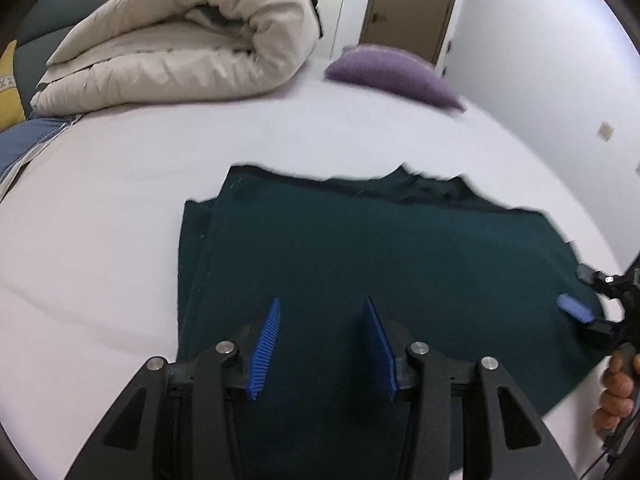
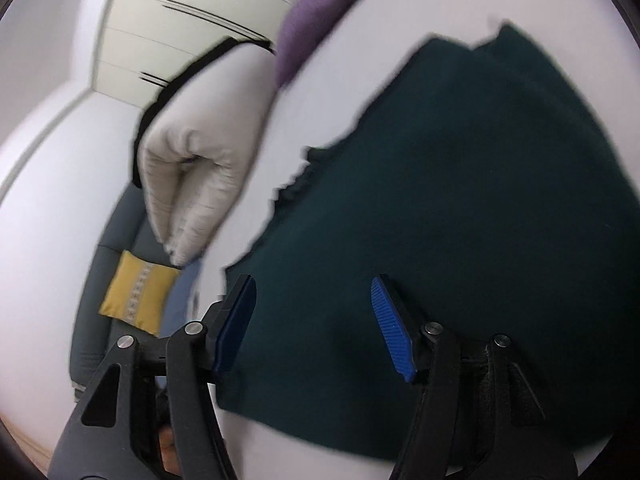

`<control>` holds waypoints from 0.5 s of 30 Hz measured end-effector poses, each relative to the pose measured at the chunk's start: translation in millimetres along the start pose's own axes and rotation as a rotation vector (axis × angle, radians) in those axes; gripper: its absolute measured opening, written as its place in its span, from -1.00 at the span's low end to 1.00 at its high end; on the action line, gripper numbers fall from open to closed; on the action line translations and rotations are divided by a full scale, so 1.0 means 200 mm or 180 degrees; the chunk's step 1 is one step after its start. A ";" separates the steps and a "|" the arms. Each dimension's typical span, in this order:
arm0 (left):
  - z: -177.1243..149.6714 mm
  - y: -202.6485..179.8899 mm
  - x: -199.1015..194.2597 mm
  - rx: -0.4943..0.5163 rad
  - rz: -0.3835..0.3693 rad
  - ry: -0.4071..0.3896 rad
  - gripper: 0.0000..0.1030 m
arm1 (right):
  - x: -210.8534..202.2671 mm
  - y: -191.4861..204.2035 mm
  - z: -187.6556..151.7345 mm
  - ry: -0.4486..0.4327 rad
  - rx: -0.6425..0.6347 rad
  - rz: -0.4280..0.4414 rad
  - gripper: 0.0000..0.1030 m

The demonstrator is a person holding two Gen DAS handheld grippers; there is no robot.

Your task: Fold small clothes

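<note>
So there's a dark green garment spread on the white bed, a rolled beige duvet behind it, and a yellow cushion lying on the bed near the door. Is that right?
Nearly. The cushion on the white bed near the door is purple, not yellow; the left wrist view shows it. The dark green garment and the rolled beige duvet behind it are as you say.

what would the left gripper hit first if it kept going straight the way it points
Most likely the dark green garment lying flat on the white bed; the left gripper points down at it with open, empty jaws.
</note>
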State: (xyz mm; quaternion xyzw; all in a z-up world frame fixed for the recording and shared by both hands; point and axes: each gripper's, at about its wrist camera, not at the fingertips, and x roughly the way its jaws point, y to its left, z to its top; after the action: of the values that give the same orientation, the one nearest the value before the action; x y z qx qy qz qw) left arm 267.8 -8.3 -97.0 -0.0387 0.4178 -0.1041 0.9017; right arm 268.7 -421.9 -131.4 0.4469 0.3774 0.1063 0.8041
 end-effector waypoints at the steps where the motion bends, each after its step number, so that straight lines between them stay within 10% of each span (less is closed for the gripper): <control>1: -0.01 0.03 0.04 -0.0033 0.0025 0.0041 -0.09 | 0.01 -0.04 0.03 -0.0029 -0.0002 0.0000 0.00; 10: -0.05 0.12 -0.06 -0.0312 -0.0251 -0.0044 -0.02 | -0.56 -0.31 0.16 -0.0838 0.0260 -0.0230 0.12; 15: -0.13 0.03 -0.16 -0.0404 -0.0433 -0.0015 0.17 | -0.64 -0.37 0.17 -0.0503 0.0210 -0.0593 0.13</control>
State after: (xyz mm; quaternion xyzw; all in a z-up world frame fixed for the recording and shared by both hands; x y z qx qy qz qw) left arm 229.8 4.7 -91.1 -0.1244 0.4179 -0.1384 0.8893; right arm 191.2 -552.1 -114.2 0.4431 0.3560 -0.0169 0.8226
